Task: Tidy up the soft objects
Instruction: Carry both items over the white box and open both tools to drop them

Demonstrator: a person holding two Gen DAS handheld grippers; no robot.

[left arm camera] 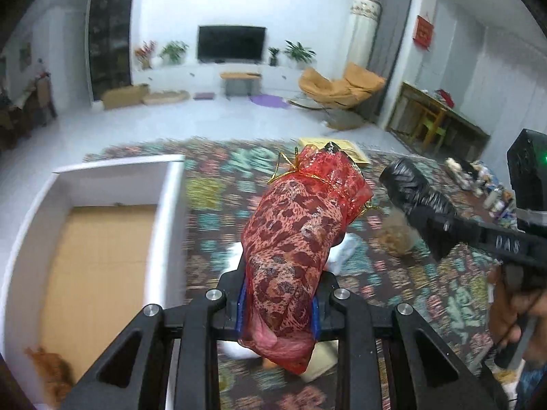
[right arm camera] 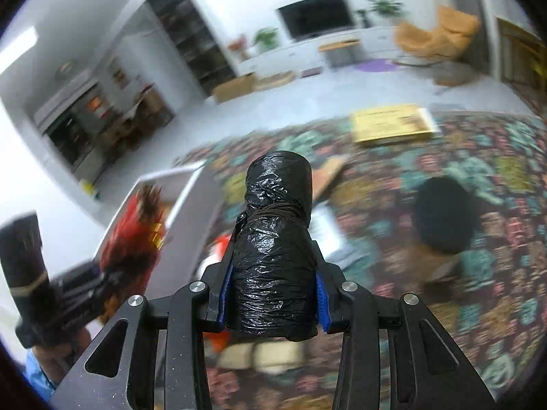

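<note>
Nearest the left wrist camera, a red organza pouch with a leopard print and gold drawstring (left arm camera: 294, 239) is clamped between the blue-padded fingers of the left gripper (left arm camera: 278, 311), which are drawn in narrowly against its sides; the pouch is held clear of the patterned multicoloured carpet (left arm camera: 212, 191). In the right wrist view, a roll of black plastic bags bound with a dark band (right arm camera: 275, 246) is pinched in the same way by the right gripper (right arm camera: 273, 299), also lifted off the carpet.

Beneath both grippers, a few pale and orange soft items are seen blurred on the carpet; what they are cannot be told. To the left, a white open box with a brown cardboard floor (left arm camera: 102, 263) is seen, with only one brownish fluffy item (left arm camera: 51, 372) visible in its near corner. To the right, a dark round object (right arm camera: 444, 215) lies on the carpet, and farther off a flat yellow box (right arm camera: 393, 123).

The task is judged to be at an early stage: two soft objects are in hand but not yet deposited, the box is nearly bare, and several items are left on the carpet.
</note>
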